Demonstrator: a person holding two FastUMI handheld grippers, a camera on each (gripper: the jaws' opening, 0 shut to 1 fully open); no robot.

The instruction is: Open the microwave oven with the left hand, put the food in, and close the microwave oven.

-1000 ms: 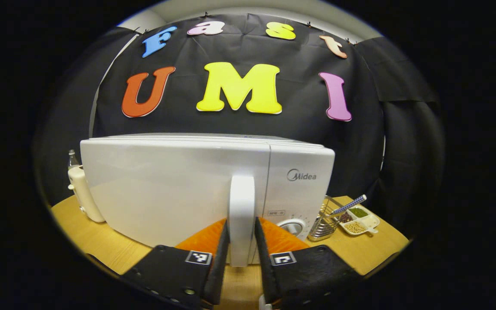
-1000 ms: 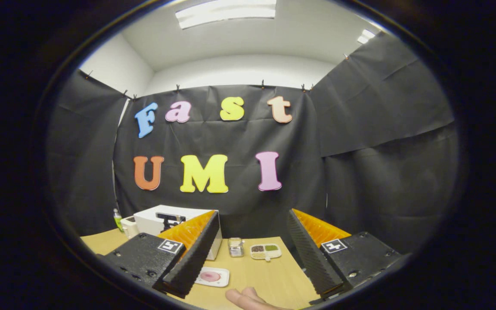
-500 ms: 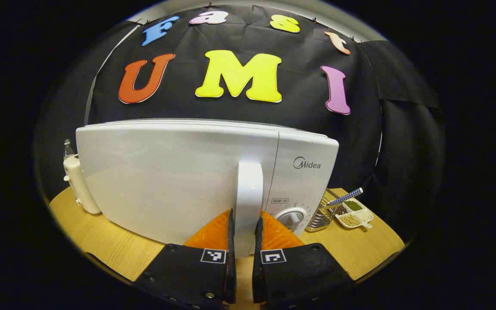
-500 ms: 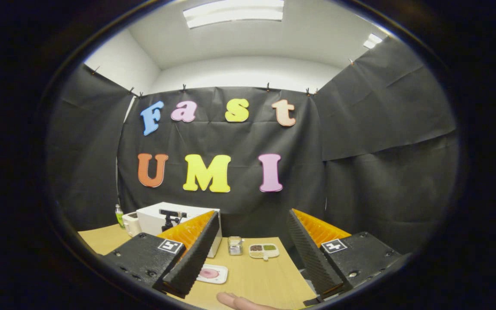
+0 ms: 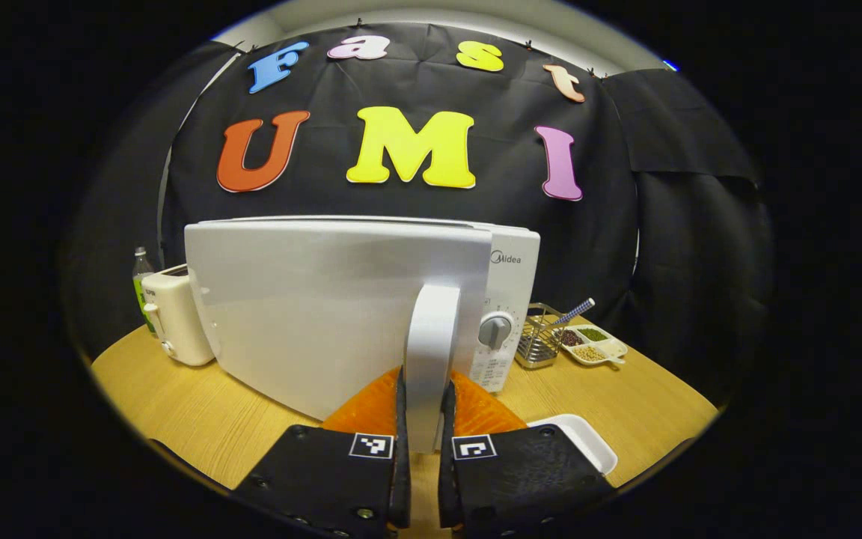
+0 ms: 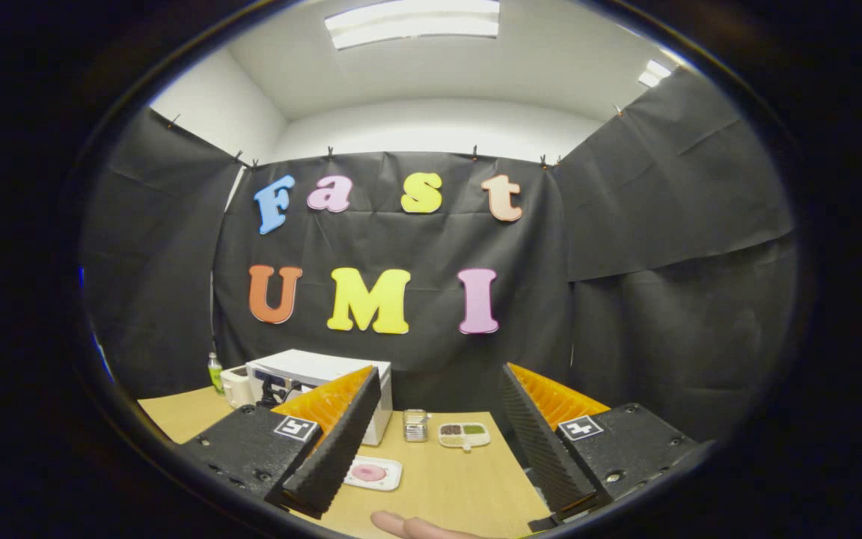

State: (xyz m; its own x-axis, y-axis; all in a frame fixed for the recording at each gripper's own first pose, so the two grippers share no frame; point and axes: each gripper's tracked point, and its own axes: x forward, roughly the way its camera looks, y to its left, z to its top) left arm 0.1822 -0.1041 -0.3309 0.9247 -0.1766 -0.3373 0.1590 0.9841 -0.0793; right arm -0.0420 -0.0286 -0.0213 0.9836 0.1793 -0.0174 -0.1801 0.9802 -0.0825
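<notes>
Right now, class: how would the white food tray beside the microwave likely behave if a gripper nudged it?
The white tray looks shallow and flat-bottomed, so it would probably slide, not tip. The wooden table appears smooth, so it may skid easily. It seems thin and light.

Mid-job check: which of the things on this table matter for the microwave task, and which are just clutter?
Job:
microwave, door swung ajar
door handle, clamped in the left tongs
food tray
right tongs, open

Clutter:
toaster
green bottle
wire basket
divided bean dish
</notes>
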